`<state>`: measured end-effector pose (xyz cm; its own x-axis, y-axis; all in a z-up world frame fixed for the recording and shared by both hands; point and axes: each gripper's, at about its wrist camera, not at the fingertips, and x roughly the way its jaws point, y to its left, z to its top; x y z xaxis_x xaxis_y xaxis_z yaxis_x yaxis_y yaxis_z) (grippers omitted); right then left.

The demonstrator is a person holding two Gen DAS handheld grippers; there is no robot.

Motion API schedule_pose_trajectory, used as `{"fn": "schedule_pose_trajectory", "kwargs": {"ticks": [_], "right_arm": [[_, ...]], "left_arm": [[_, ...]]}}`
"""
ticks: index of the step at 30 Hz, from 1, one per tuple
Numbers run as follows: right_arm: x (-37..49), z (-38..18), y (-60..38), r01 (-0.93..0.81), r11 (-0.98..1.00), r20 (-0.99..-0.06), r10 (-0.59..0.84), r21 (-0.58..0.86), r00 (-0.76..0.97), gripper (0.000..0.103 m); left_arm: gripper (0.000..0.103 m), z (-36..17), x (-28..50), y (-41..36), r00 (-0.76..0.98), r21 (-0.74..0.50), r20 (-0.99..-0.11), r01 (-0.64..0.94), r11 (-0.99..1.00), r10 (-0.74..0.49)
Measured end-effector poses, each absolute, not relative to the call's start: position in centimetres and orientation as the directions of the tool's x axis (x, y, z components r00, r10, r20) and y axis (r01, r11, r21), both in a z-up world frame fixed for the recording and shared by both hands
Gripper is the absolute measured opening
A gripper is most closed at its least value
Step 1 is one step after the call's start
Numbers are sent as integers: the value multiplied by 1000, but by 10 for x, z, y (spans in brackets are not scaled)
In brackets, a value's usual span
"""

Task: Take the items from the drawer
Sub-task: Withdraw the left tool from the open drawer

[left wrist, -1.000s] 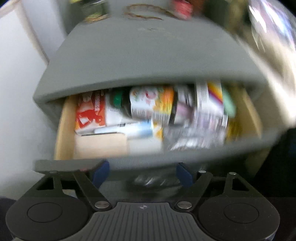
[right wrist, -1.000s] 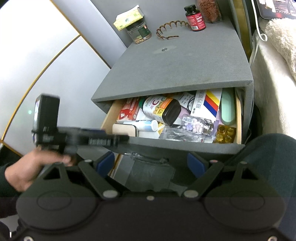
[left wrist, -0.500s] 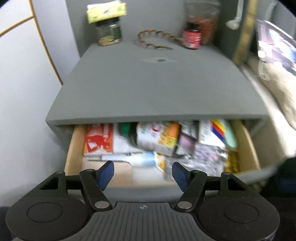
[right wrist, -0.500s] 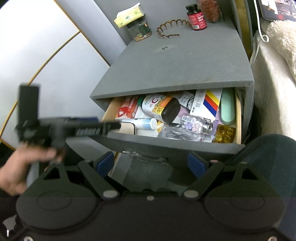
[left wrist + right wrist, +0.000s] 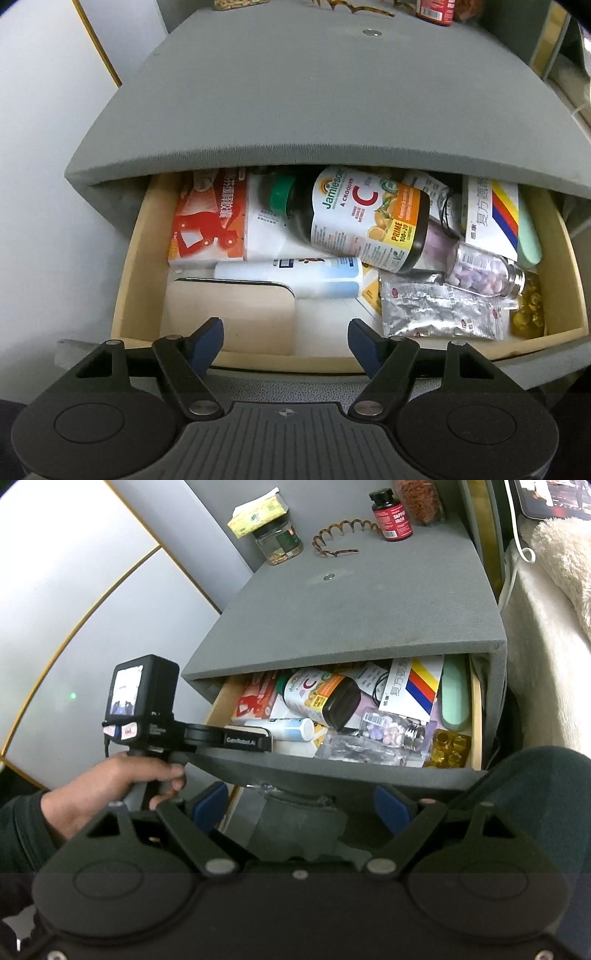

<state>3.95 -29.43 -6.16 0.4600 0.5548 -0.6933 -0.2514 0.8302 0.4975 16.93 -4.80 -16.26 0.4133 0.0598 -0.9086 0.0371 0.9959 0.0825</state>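
Note:
The grey nightstand's drawer (image 5: pixel 136 258) stands open and full. In it lie a dark vitamin C bottle (image 5: pixel 354 218), a red and white box (image 5: pixel 208 218), a white tube (image 5: pixel 295 275), a beige flat case (image 5: pixel 236 314), a foil blister pack (image 5: pixel 436 310), a small jar of purple pills (image 5: pixel 484 273), yellow capsules (image 5: pixel 528 310), a white box with coloured stripes (image 5: pixel 491 214) and a mint green case (image 5: pixel 528 236). My left gripper (image 5: pixel 286 338) is open and empty, over the drawer's front edge above the beige case. My right gripper (image 5: pixel 301 805) is open and empty, below the drawer front (image 5: pixel 332 768).
On the nightstand top (image 5: pixel 351 602) stand a glass jar with a yellow box on it (image 5: pixel 279 541), a brown hair comb (image 5: pixel 343 535) and a red supplement bottle (image 5: pixel 393 515). A white wall is to the left, a fluffy cream blanket (image 5: pixel 561 561) to the right.
My left gripper has risen from below the drawer front and moved forward over the drawer's edge, closer to the contents. The right gripper has hardly moved.

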Motion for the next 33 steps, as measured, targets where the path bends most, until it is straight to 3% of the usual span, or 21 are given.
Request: {"fn": "schedule_pose_trajectory", "kwargs": {"ticks": [7, 10, 12, 21, 25, 33], "right_arm": [[39, -54, -293, -267, 835, -689, 549, 482, 473, 86], [37, -48, -290, -285, 836, -689, 549, 469, 474, 87], [35, -45, -289, -296, 839, -690, 544, 456, 478, 87], [32, -35, -284, -312, 846, -688, 533, 432, 493, 90], [34, -29, -273, -348, 840, -695, 540, 415, 475, 91], [100, -40, -244, -336, 882, -771, 457, 330, 444, 92]], "left_arm": [[69, -164, 159, -46, 428, 77, -902, 41, 996, 52], [65, -158, 160, -49, 457, 130, -884, 45, 990, 96], [65, -139, 156, -54, 509, 159, -854, 56, 986, 108], [66, -27, 123, -44, 584, 39, -812, 76, 996, -12], [77, 13, 100, -27, 590, -22, -805, 71, 997, -60], [78, -38, 80, 4, 586, -164, -804, -57, 985, -100]]}}
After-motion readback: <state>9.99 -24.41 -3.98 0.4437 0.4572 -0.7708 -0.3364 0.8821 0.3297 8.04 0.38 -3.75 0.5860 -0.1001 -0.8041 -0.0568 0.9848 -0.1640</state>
